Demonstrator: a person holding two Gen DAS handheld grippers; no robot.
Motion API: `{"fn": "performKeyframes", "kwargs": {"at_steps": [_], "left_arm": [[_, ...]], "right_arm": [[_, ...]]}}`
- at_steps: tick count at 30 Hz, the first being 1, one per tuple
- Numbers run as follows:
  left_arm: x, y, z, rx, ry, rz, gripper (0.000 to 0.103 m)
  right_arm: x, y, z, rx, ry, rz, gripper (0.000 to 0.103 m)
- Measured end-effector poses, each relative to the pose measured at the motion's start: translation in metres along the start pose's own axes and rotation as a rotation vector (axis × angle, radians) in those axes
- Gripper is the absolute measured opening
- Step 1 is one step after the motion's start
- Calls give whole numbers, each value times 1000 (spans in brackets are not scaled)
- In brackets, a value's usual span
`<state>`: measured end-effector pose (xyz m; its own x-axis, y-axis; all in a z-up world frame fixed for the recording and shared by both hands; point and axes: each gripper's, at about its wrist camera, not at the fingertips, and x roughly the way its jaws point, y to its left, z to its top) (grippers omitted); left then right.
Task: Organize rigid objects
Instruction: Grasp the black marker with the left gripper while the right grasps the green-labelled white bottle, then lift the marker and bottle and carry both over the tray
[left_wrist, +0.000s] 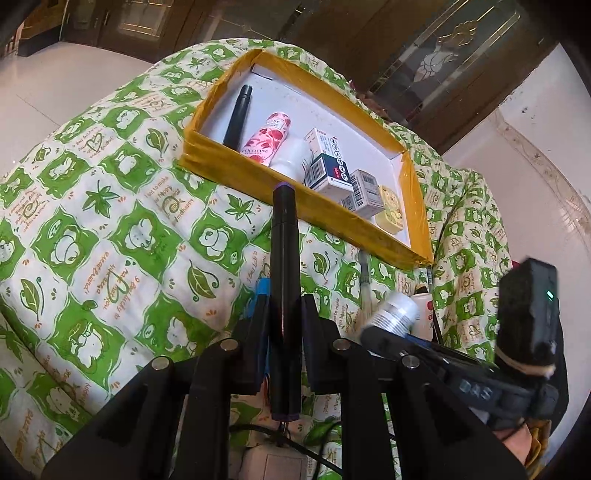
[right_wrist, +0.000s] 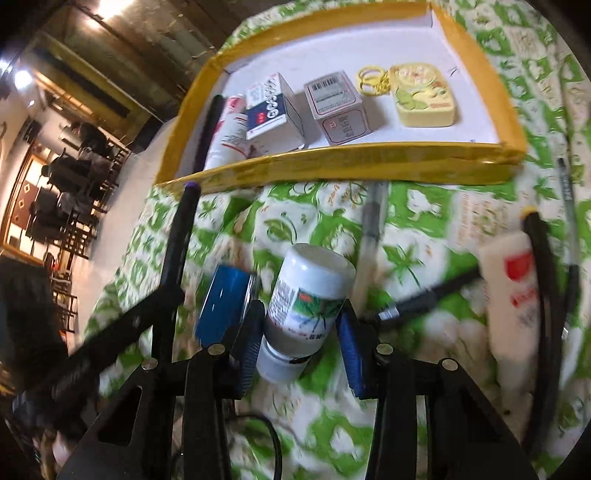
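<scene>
Tray (left_wrist: 236, 173) upper centre already stocked with boxes and tubes. Left gripper (left_wrist: 284, 314) pinching black pen (left_wrist: 283, 236); right gripper (right_wrist: 301, 332) straddling white bottle (right_wrist: 306, 295), contact unclear. Several items left on quilt (right_wrist: 325, 218).

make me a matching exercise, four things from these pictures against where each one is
Things:
1. black tube
2. white-capped bottle
3. yellow case
4. blue tin

Places:
A. inside the tray
B. between the right hand-held gripper's jaws
C. on the quilt, just left of the bottle
D. clamped in the left hand-held gripper

Pairs: 1-D, 2-B, 3-A, 4-C
</scene>
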<state>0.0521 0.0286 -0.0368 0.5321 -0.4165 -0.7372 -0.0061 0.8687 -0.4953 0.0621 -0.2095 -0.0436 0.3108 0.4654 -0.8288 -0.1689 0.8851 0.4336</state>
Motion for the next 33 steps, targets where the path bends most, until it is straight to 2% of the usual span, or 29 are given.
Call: {"fn": "performKeyframes", "kwargs": {"at_steps": [13, 21, 33], "left_arm": [[-21, -20, -22, 129, -46, 55, 14], [-27, -17, -27, 111, -46, 63, 14], [-29, -27, -26, 152, -47, 67, 14]], "right_arm": [[-20, 6, -17, -49, -49, -28, 35], [-33, 8, -24, -59, -96, -42, 35], [-42, 2, -26, -45, -120, -39, 35]]}}
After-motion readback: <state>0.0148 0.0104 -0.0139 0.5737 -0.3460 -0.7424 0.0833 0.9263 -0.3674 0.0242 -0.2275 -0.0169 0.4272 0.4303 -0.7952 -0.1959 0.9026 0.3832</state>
